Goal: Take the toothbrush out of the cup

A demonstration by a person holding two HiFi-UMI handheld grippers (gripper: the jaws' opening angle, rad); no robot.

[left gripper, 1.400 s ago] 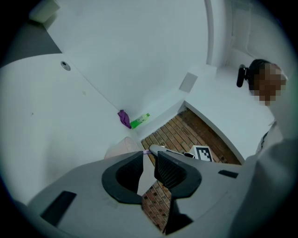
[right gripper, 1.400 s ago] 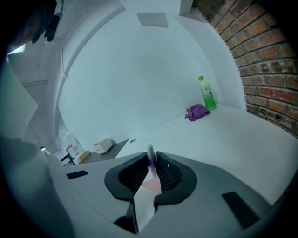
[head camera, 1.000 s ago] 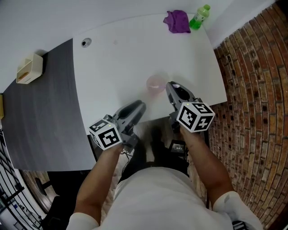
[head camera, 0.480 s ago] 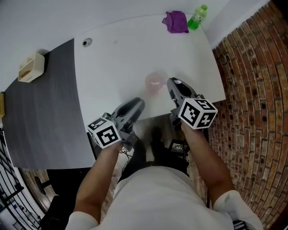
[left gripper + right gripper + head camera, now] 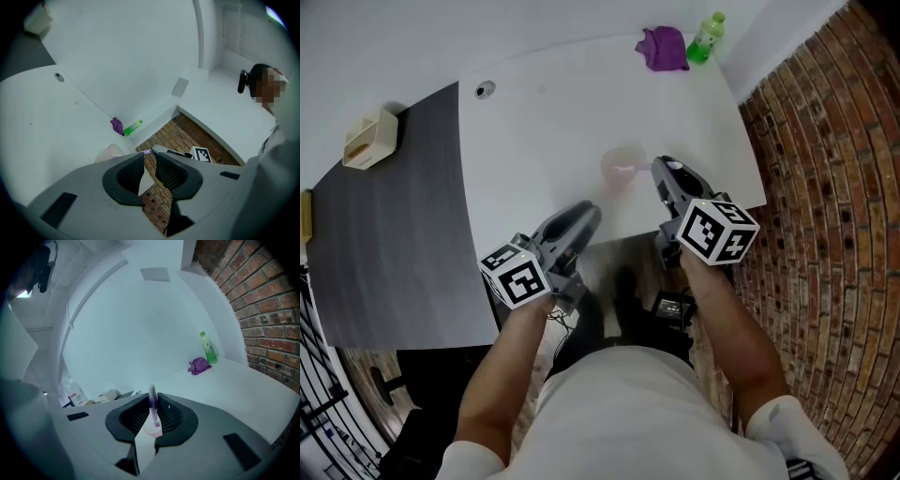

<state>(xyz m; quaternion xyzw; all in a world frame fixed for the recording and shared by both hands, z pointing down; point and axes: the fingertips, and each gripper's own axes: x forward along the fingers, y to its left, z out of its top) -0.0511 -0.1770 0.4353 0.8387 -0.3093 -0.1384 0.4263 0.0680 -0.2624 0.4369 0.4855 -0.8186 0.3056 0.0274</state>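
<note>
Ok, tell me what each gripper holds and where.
Left gripper: nothing. Right gripper: jaws around the toothbrush, at its upper handle; whether clamped, cannot tell.

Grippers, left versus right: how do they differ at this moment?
The right gripper has the toothbrush standing between its jaws, while the left gripper has nothing between its own. The right gripper's tips sit right beside the pink cup. The left gripper hangs nearer the person, by the front edge of the white table, apart from the cup. Both have their jaws parted, and neither is plainly clamped on anything.
</note>
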